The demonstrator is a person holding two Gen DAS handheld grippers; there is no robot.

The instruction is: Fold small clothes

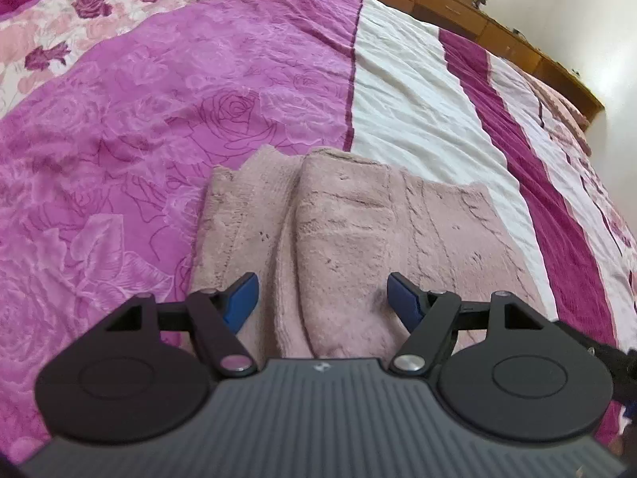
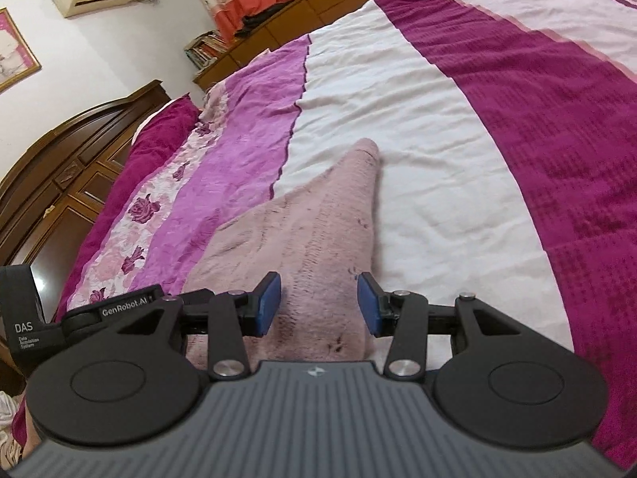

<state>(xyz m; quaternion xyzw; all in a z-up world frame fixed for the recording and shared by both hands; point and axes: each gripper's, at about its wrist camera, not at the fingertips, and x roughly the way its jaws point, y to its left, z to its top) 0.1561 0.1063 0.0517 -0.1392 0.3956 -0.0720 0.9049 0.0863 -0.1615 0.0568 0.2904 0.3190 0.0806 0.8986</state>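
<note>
On the bed, in the left wrist view, the left gripper [image 1: 322, 298] tilts down over the near end of a pale pink knitted garment [image 1: 342, 231]. Its blue pads [image 1: 241, 302] stand well apart, one on each side of a raised fold, and neither presses the cloth, so the jaws are open and hold nothing. The garment lies folded lengthwise, its long axis running away from the camera, straddling the seam between the purple rose-printed part of the bedspread [image 1: 119, 139] and its white stripe [image 1: 418, 99].

In the right wrist view, the right gripper [image 2: 318, 306] also points down at a shallow slant. Its pads [image 2: 268, 304] sit about halfway apart, flanking the near part of the garment [image 2: 314, 223]; whether they actually pinch the knit I cannot tell. From here the garment narrows to a rounded tip pointing away over the white stripe [image 2: 418, 139], with its broader part spreading left towards the purple band [image 2: 247, 139].
</note>
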